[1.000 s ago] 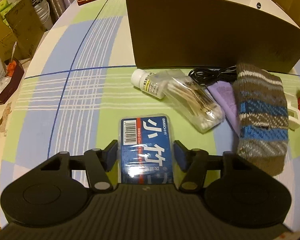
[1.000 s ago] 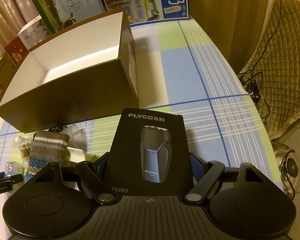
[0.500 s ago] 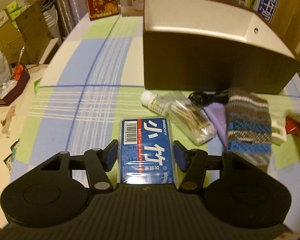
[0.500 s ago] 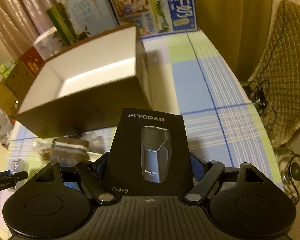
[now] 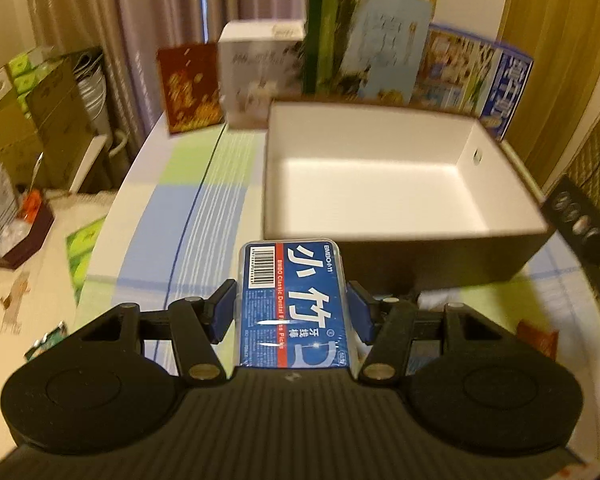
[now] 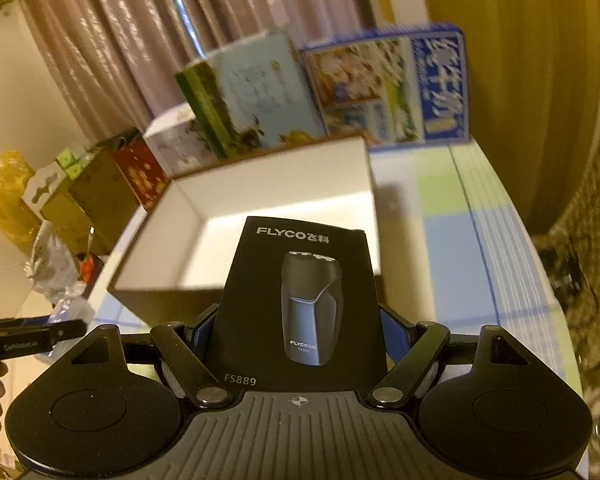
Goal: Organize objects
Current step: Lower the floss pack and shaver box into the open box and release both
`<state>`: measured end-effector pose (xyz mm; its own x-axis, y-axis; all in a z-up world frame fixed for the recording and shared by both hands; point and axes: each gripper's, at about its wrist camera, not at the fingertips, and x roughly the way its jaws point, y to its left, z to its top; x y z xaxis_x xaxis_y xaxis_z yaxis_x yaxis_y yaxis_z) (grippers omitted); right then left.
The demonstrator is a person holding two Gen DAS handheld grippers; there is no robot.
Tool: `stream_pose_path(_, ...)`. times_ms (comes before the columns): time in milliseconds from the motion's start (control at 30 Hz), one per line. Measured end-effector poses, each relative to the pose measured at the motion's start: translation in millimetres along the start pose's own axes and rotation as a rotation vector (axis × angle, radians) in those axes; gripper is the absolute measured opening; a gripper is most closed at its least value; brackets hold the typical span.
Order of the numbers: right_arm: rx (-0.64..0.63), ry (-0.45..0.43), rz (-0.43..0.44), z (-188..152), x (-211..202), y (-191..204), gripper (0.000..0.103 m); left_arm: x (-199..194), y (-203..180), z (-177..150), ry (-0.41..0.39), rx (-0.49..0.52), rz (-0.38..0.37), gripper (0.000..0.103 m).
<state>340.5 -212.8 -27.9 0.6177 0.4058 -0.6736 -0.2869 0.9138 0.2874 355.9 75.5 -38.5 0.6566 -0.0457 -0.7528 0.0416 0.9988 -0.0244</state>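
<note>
Right now your left tongs (image 5: pixel 291 311) are clamped on the dental floss pick case (image 5: pixel 294 306), its blue label facing up, and the case sits in the air just short of the near wall of the open cardboard box (image 5: pixel 440 254). Your right tongs (image 6: pixel 298 330) are closed on the black shaver box (image 6: pixel 300 304), marked FLYCO and FS889, whose far end overlaps the box's near rim in the right wrist view. The cardboard box shows a white, bare interior and stands on the desk (image 5: pixel 188 200), which wears a checked cloth of blue, green and white. Behind the box, at the far edge of the desk, a row of printed cartons stands upright: a red carton (image 5: pixel 190 88), a white carton (image 5: pixel 260 76), a green and pale blue carton (image 5: pixel 360 40) and a blue milk carton (image 5: pixel 472 76). Beside the box's right corner, the left wrist view catches the shaver box as a dark blurred shape. To the left of the box, beyond the desk, brown storage boxes (image 5: pixel 48 120) stand by the curtain (image 5: pixel 140 8).
</note>
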Motion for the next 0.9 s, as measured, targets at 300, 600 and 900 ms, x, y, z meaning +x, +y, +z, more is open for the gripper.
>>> stream_pose_path(300, -0.05, -0.021, -0.004, 44.6, 57.3, 17.3, 0.077, 42.6, -31.9, 65.7, -0.048, 0.029, -0.064, 0.054)
stream_pose_path(600, -0.067, 0.063, -0.084, 67.2, 138.8, 2.6, 0.077, 124.0, -44.8, 112.5, 0.048, 0.039, -0.067, 0.054)
stream_pose_path(900, -0.093, 0.144, -0.155, 82.6, 197.8, -7.0, 0.077, 197.9, -34.1, 132.3, 0.156, 0.005, -0.011, 0.054)
